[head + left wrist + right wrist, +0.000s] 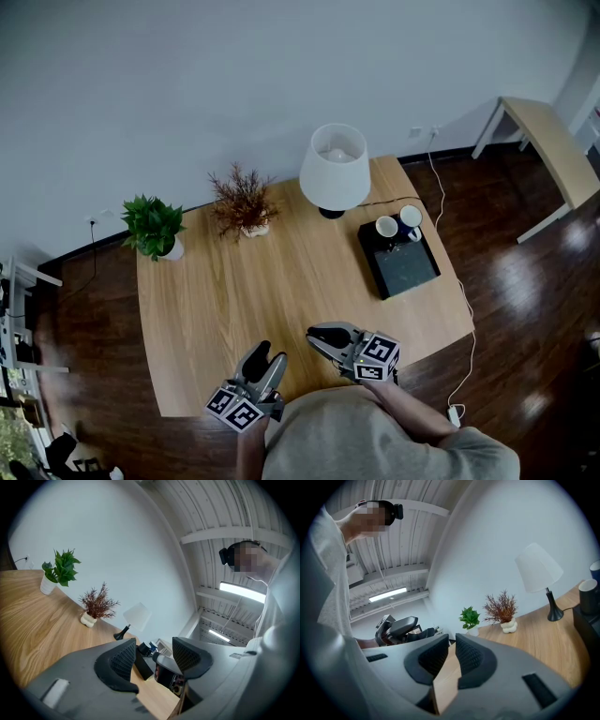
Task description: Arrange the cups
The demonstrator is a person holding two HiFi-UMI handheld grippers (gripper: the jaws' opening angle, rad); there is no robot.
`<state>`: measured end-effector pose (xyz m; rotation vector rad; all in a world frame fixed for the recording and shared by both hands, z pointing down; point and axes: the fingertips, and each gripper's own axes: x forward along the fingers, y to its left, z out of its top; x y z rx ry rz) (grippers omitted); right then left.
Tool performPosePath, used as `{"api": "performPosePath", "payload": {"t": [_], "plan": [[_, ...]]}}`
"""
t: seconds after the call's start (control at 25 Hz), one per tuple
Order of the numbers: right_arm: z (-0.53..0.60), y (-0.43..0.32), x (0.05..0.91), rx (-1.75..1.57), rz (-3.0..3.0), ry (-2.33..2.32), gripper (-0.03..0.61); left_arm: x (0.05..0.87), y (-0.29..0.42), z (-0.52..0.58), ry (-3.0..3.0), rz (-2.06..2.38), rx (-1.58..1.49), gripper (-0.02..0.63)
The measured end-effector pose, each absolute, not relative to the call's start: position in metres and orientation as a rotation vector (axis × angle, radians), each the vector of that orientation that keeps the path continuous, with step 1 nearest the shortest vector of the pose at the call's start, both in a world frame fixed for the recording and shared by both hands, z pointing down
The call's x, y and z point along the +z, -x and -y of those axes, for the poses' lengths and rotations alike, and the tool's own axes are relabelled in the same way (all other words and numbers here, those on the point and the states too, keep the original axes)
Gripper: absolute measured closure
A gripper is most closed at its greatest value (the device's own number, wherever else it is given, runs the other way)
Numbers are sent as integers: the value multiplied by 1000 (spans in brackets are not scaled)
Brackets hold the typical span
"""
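While cups (386, 226) sit well beyond, left tongs (266, 353) gape, right tongs (312, 335) closed, empty.

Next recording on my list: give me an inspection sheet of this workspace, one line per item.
Surface: light wooden table, bare across the middle.
Job's things: blue cup and dark-sided cup, side by side at the far end of a black rectangular tray.
Clutter: white-shaded table lamp, green leafy plant in a white pot and reddish dried plant in a white pot, along the far edge.
Grippers: left gripper jaws apart, empty; right gripper jaws together, empty.
Cables: black lamp cord on the table; white cable on the floor at the right.
Surroundings: dark wooden floor, pale wall, second light-coloured table.
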<state>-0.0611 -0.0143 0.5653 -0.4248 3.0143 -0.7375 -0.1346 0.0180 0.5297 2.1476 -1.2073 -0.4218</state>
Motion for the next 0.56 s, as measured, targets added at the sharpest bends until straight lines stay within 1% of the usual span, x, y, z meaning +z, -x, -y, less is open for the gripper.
{"api": "performPosePath", "payload": {"t": [0.56], "plan": [[15, 56, 570, -755, -3004, 438, 532, 532, 134, -18, -2142, 1210, -411, 364]]}}
